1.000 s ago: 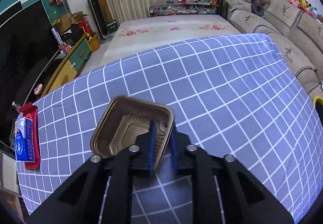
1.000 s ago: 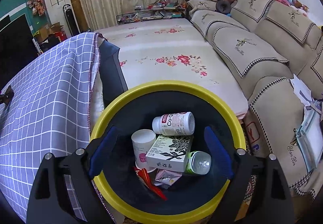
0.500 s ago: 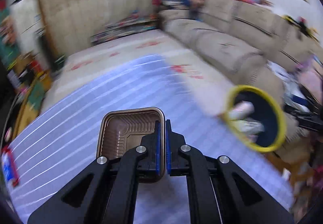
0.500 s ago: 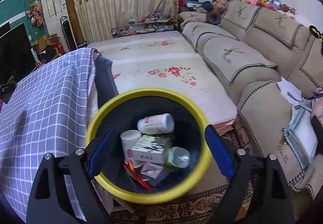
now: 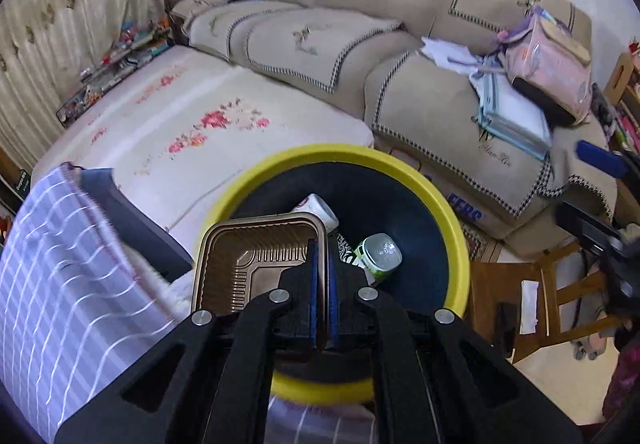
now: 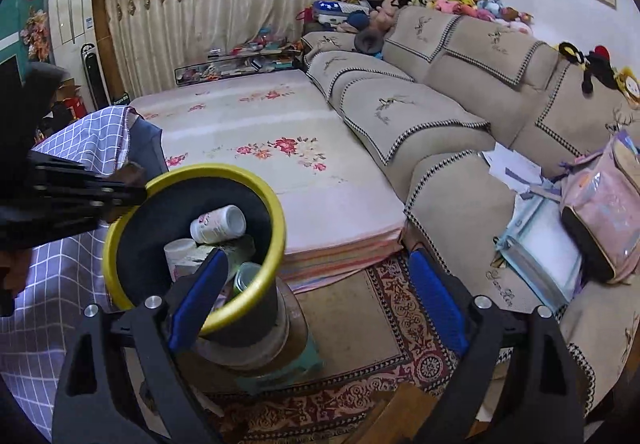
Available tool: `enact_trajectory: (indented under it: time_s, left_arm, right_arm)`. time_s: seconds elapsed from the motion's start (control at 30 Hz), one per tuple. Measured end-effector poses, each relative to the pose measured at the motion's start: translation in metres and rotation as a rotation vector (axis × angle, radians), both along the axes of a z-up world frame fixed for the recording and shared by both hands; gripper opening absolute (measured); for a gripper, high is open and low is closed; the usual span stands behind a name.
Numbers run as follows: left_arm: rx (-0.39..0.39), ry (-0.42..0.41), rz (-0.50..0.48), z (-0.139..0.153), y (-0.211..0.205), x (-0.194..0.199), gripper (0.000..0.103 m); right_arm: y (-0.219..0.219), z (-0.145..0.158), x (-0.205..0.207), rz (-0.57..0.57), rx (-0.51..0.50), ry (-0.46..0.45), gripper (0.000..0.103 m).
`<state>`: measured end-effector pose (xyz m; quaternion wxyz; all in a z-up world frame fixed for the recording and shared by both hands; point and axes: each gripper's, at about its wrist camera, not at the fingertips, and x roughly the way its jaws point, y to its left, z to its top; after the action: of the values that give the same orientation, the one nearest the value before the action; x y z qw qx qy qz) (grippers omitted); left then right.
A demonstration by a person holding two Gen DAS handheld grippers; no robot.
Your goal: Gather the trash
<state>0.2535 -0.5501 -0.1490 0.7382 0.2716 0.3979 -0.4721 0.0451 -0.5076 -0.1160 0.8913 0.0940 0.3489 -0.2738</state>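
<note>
My left gripper is shut on the rim of a brown plastic food tray and holds it over the near rim of the yellow-rimmed dark bin. The bin holds a white bottle, a green can and a box. In the right wrist view my right gripper is open and empty, to the right of and above the bin. The left gripper shows there at the bin's left rim, with the tray's edge just visible.
The table with the blue checked cloth is left of the bin. A flowered mattress lies behind it, a beige sofa with a pink backpack on the right. The bin stands on a stool over a patterned rug. A wooden chair stands right of the bin.
My left gripper has swung right from over the table to the bin, carrying the tray. My right gripper has pulled back and to the right, away from over the bin.
</note>
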Motion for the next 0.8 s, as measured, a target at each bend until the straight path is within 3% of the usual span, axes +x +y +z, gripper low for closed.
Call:
enact_trajectory:
  time_s: [0.03,0.1,0.13,0.3,0.33,0.47,0.53,0.77,0.8]
  left_arm:
    - [0.015,0.004,0.007,-0.007,-0.009,0.001,0.012]
    - [0.033,-0.006,0.028,-0.017,-0.017,0.004,0.067]
    - [0.023,-0.015,0.037,-0.02,-0.018,0.007,0.075]
    - [-0.035,-0.016,0.104,-0.003,0.012,0.008,0.077]
    - [-0.065,-0.028,0.124,0.009,0.029,0.006,0.078]
    - [-0.242,-0.104,0.244,0.065,0.118,-0.016,0.097]
    - [-0.289,-0.134,0.3,0.085,0.164,-0.028,0.098]
    - [-0.282,-0.26,0.641,0.108,0.324,-0.086,0.098]
    - [-0.282,-0.293,0.728,0.11,0.352,-0.098,0.098]
  right_arm:
    - [-0.002,-0.001,-0.001,-0.003,0.002,0.001,0.087]
    - [-0.005,-0.003,-0.004,-0.012,0.009,0.0,0.087]
    - [-0.006,-0.004,-0.004,-0.016,0.016,0.002,0.087]
    - [-0.004,-0.008,-0.008,-0.019,0.044,0.003,0.087]
    - [-0.001,-0.008,-0.009,-0.012,0.05,0.001,0.087]
    - [0.029,-0.004,-0.005,0.07,0.075,-0.019,0.087]
    - [0.052,0.001,0.002,0.137,0.076,-0.03,0.088]
    - [0.133,0.03,0.017,0.331,0.041,-0.088,0.091]
    - [0.146,0.035,0.017,0.355,0.033,-0.101,0.092]
